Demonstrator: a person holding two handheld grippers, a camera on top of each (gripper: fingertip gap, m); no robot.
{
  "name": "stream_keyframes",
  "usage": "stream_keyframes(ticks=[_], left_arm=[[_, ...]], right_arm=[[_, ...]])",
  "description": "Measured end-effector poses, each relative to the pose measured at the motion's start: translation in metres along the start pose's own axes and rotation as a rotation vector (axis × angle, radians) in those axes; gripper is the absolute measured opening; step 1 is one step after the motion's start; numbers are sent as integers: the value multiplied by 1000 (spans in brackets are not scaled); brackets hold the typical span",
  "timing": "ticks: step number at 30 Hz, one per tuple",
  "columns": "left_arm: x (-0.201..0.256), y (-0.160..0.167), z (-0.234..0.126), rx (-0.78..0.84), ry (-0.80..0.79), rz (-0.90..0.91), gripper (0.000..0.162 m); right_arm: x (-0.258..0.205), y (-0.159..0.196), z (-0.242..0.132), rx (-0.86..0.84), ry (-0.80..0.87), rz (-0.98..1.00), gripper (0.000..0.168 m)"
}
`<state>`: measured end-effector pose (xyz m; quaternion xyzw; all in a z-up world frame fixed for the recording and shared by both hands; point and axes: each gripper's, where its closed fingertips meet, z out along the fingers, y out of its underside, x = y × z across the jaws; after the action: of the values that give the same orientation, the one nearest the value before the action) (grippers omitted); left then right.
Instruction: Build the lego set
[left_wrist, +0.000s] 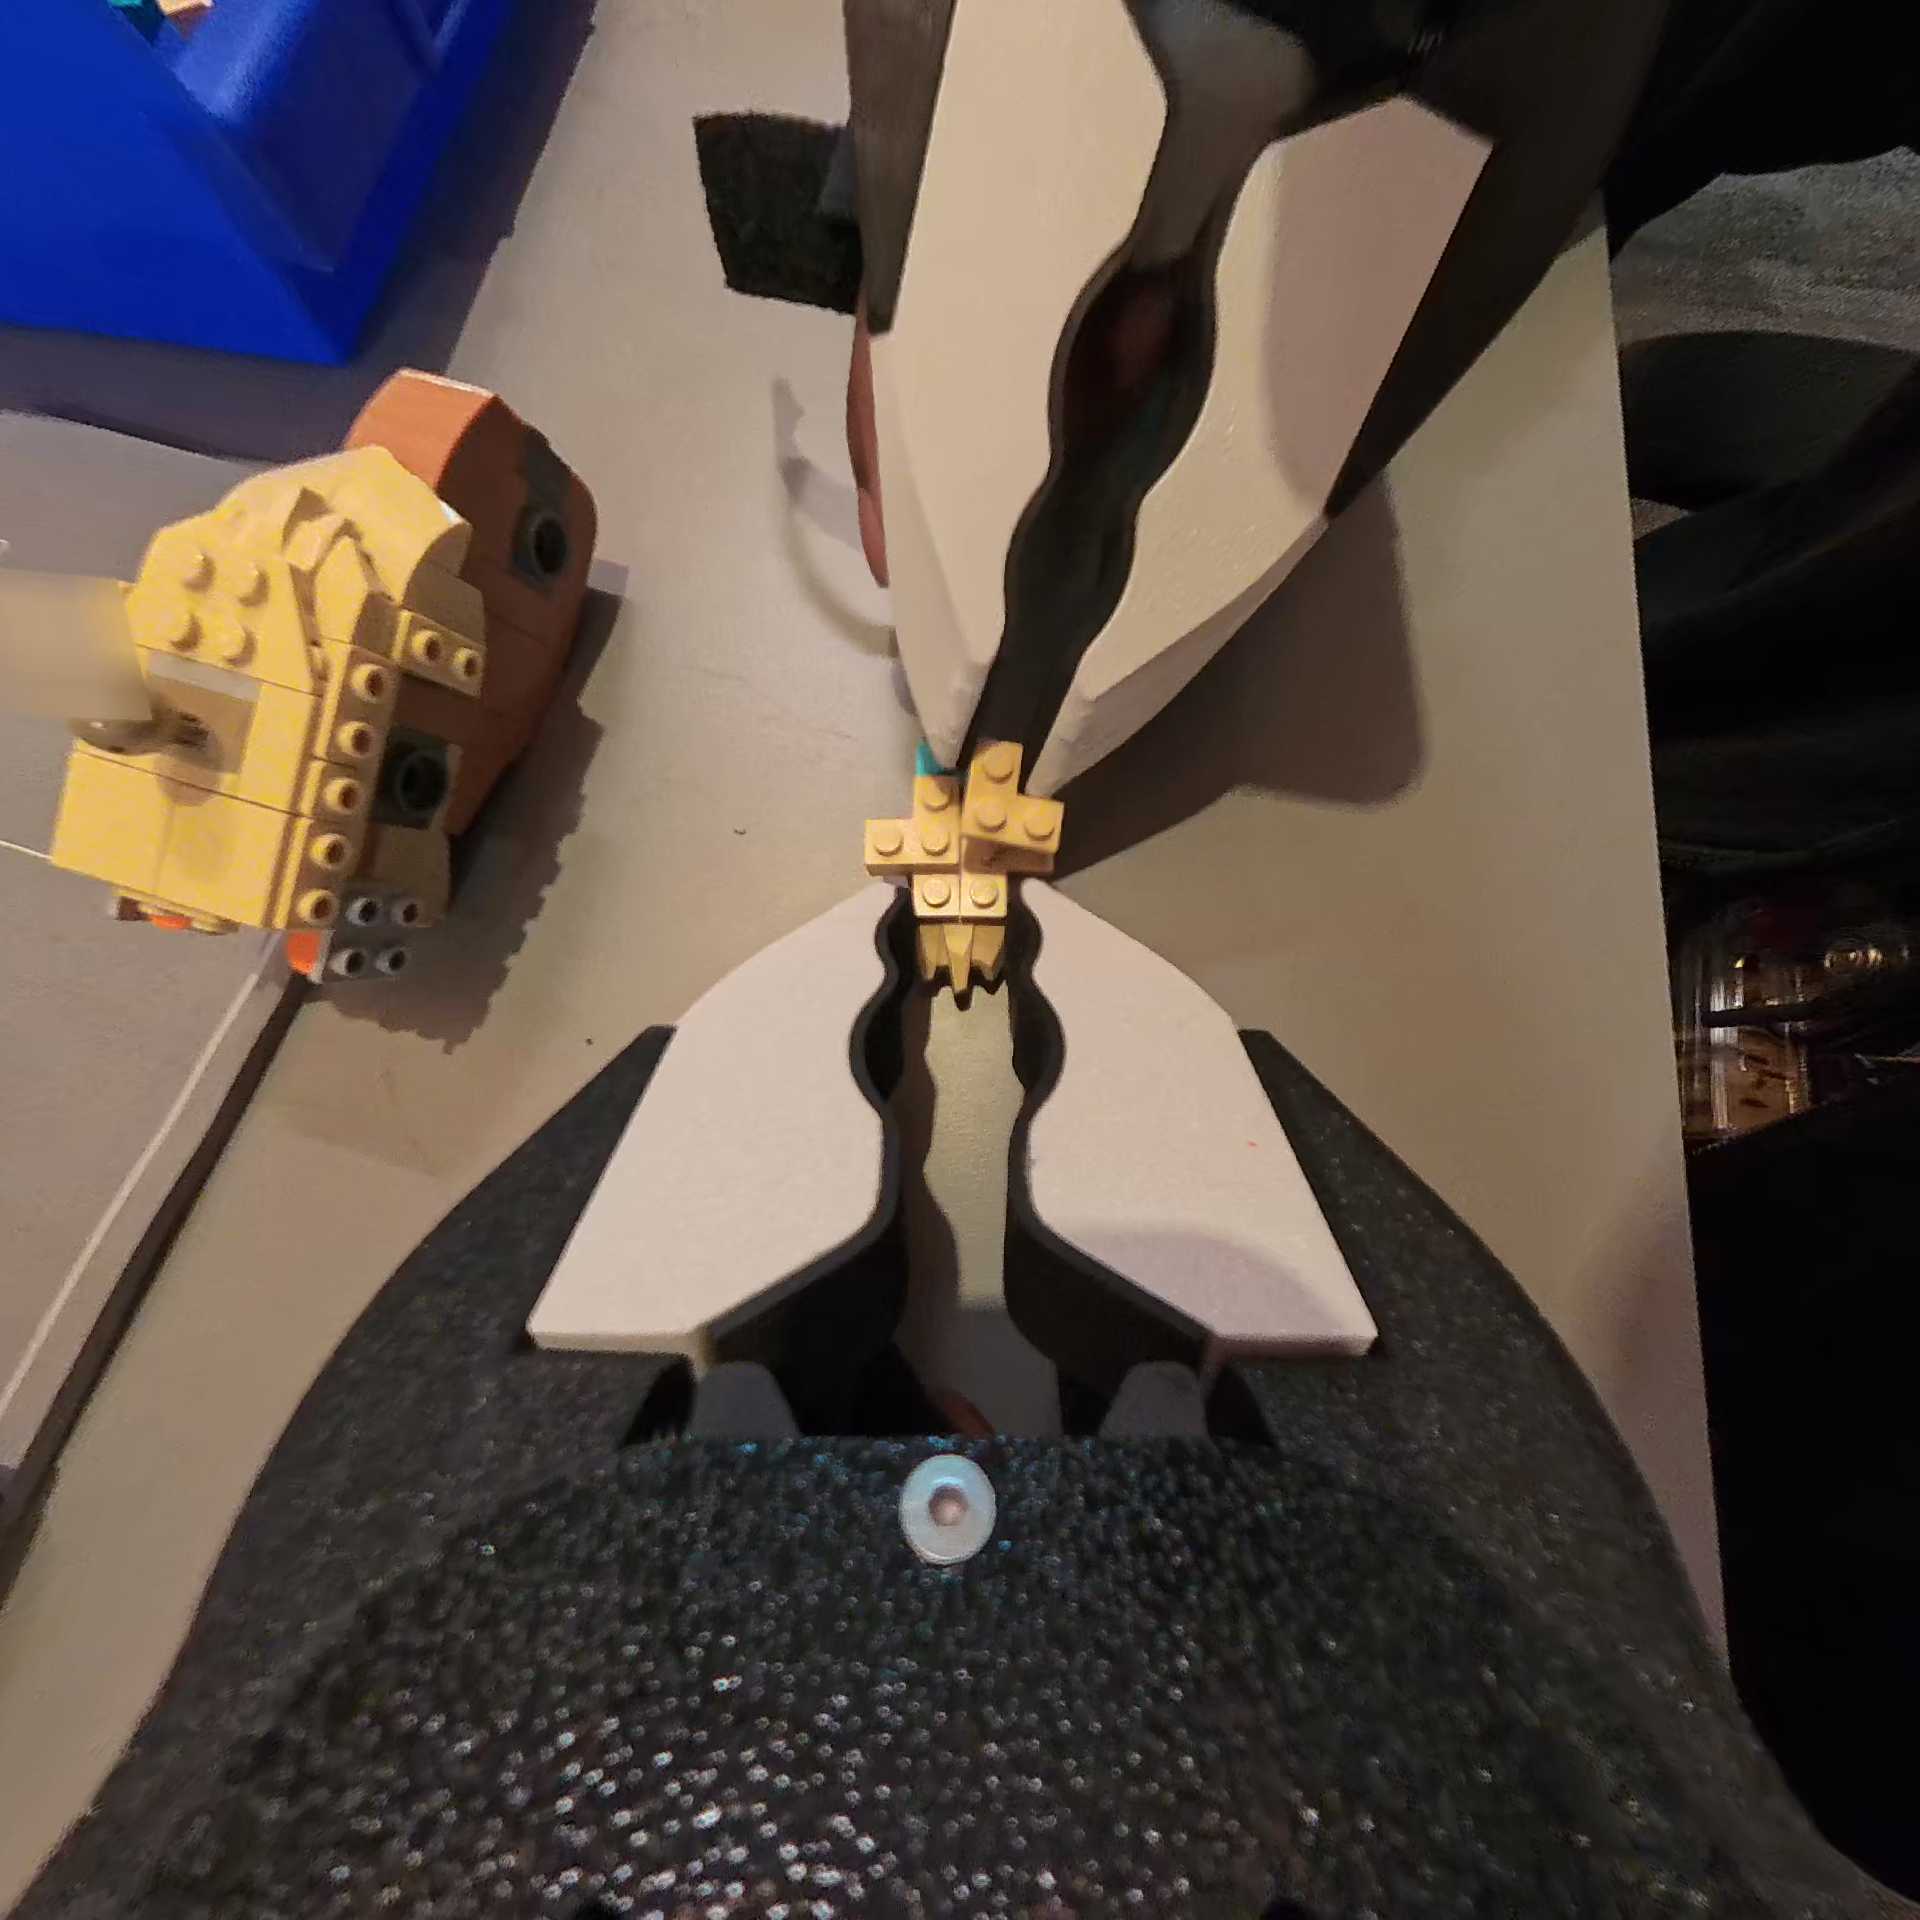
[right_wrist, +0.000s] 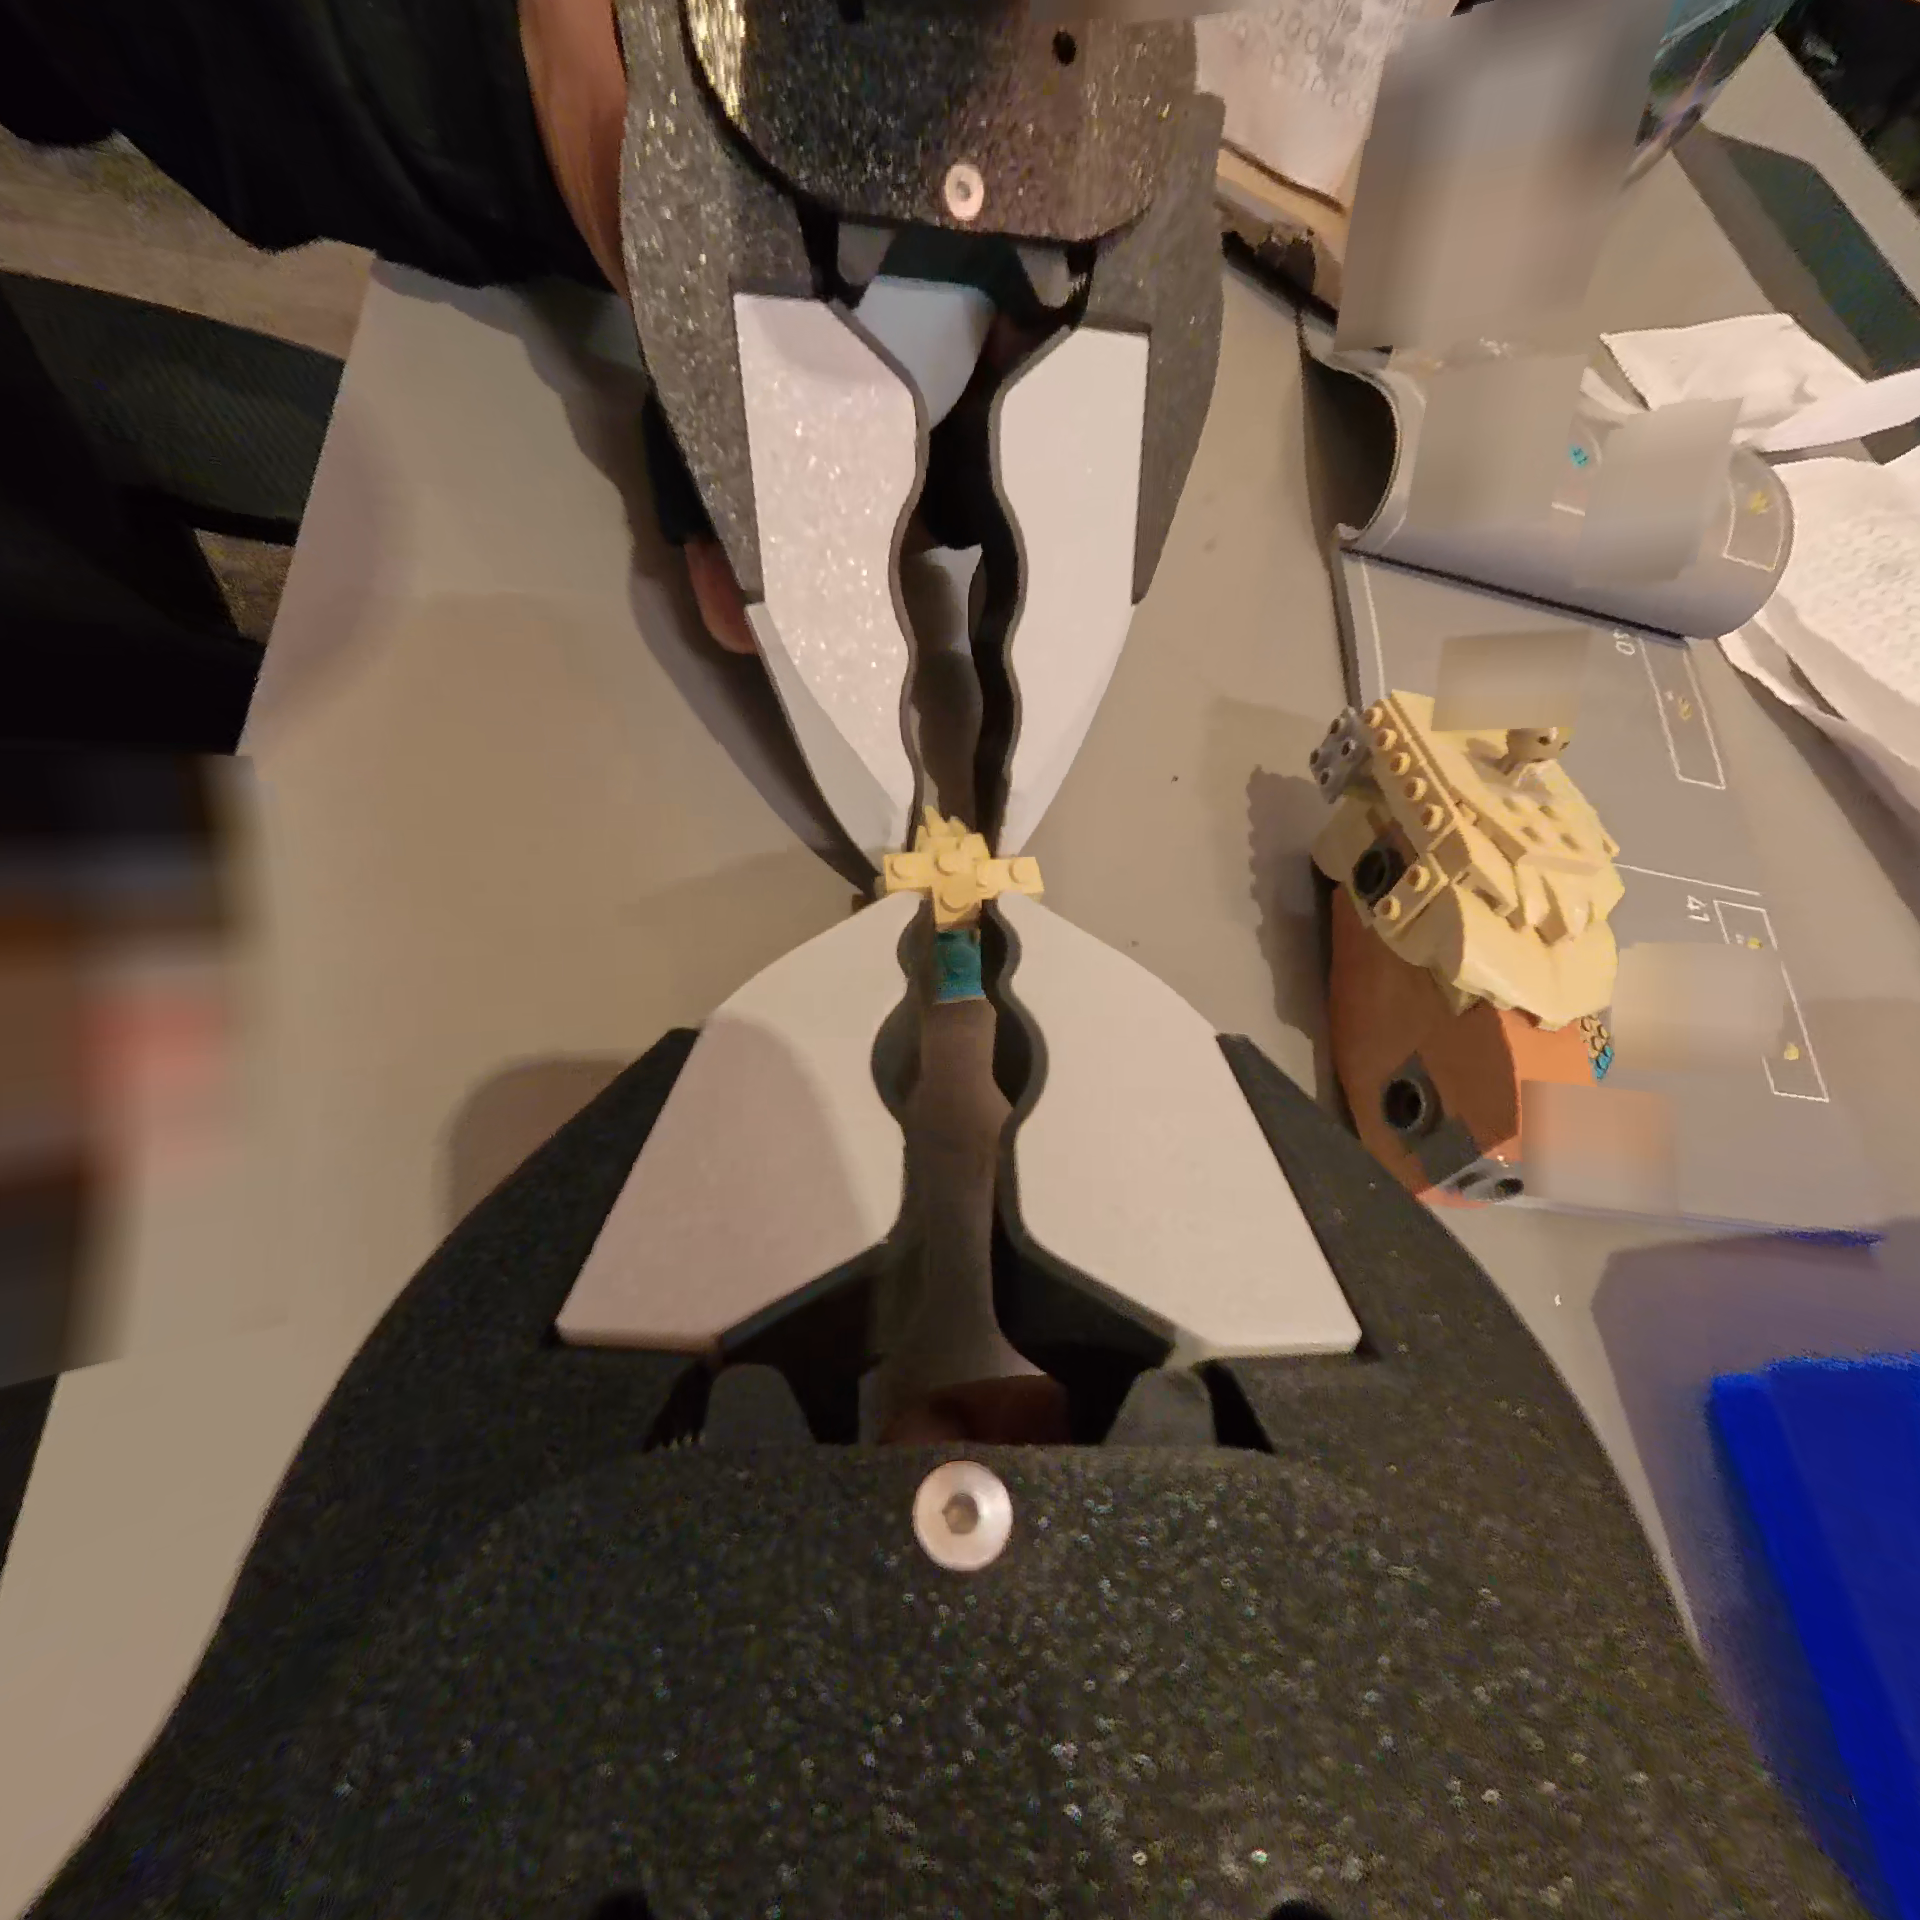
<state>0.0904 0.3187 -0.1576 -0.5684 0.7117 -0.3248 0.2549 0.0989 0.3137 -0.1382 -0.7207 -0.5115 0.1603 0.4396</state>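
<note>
basically tip-to-tip: left gripper and right gripper both clenched on the tan cross sub-assembly (long axis runs crosswise to both).

lego piece: glossy tan plastic | table: smooth matt | bin: glossy blue plastic

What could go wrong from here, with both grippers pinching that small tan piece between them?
1. The left gripper and right gripper both clamp the small tan assembly by its ends only; uneven pull could pop the plates apart or drop it to the table.
2. The big tan-and-brown build lies loose nearby and could be knocked.
</note>
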Motion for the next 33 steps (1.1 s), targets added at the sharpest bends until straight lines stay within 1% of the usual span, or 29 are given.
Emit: stream_keyframes(ticks=[13, 19, 25, 28, 30, 33], left_arm=[[1, 0, -1, 0, 15, -10, 16], [2, 0, -1, -2, 19, -11, 16], [0, -2, -3, 22, 38, -60, 15], [-1, -6, -6, 52, 75, -115, 15], [-2, -8, -10, 63, 102, -176, 16], [-10, -10, -16, 61, 97, -232, 16]], right_arm=[[-2, 5, 5, -47, 16, -25, 9], [-2, 6, 5, -47, 25, -33, 13], [-1, 7, 2, -37, 47, -72, 23], [2, 0, -3, 17, 99, -157, 26], [5, -4, -7, 56, 156, -261, 27], [10, -9, -12, 87, 242, -425, 26]])
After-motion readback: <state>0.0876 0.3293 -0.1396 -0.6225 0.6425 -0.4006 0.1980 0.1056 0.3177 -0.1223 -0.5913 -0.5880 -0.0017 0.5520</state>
